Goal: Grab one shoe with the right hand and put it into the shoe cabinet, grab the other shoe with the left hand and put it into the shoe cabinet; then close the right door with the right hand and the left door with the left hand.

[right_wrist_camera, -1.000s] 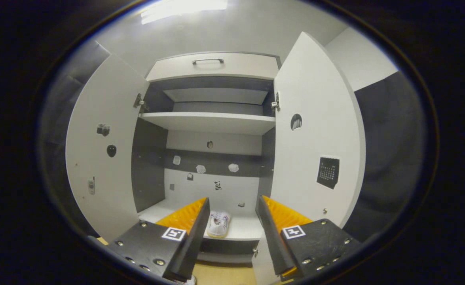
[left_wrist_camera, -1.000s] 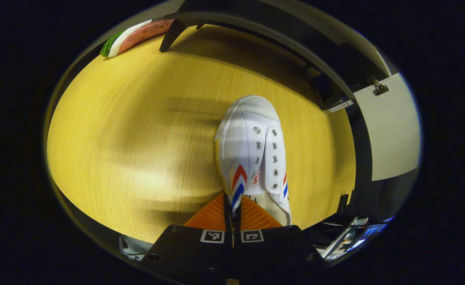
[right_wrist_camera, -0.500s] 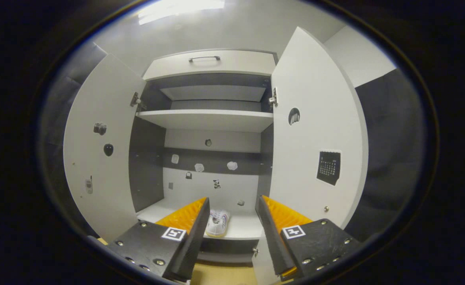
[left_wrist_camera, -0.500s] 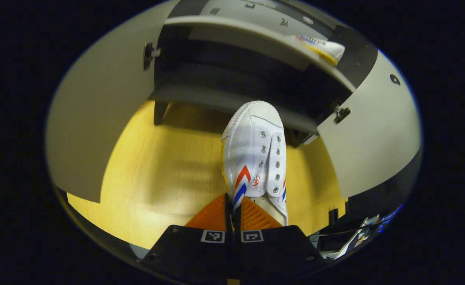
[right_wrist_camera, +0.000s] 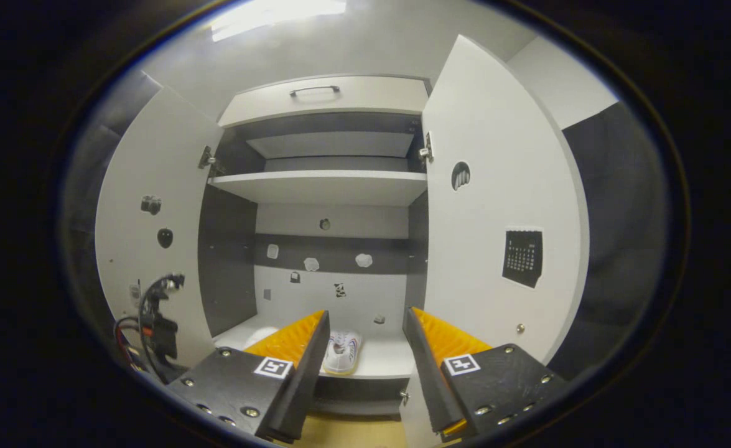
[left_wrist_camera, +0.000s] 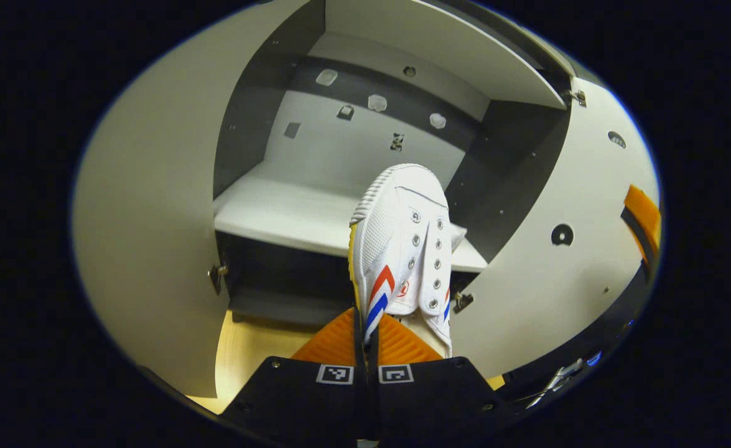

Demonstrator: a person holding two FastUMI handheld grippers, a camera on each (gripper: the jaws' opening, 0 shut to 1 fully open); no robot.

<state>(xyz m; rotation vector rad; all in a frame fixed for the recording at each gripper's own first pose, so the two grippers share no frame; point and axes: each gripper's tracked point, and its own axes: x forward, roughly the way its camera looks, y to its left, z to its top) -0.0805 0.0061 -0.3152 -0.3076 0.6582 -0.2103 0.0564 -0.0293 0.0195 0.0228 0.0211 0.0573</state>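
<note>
The shoe (left_wrist_camera: 402, 249) you are carrying is pinched by its heel edge between the fingers of your left gripper (left_wrist_camera: 370, 333), which are pressed together on the thin collar, toe pointing ahead toward the shoe cabinet (left_wrist_camera: 315, 186). It hangs in the air just in front of the lower shelf (left_wrist_camera: 278, 214), above the wooden floor (left_wrist_camera: 247, 348).

Your right gripper (right_wrist_camera: 360, 348) holds nothing; its fingers stand wide apart, aimed at the cabinet from farther back. Between them, on that same lower shelf, sits the other shoe (right_wrist_camera: 342, 351), already placed toward the right side.

Beyond, the left door (right_wrist_camera: 147, 249) and the right door (right_wrist_camera: 496, 236) both stand wide open, so neither closing step has begun.

Your grip is the main risk: you hold only a narrow strip of canvas, so a quick swing could let the shoe twist or slip out. If you come in too low, the toe could catch the shelf's front edge. Steer left of the shoe already in there, or you could shove it. Watch the left door edge beside your hand too.
</note>
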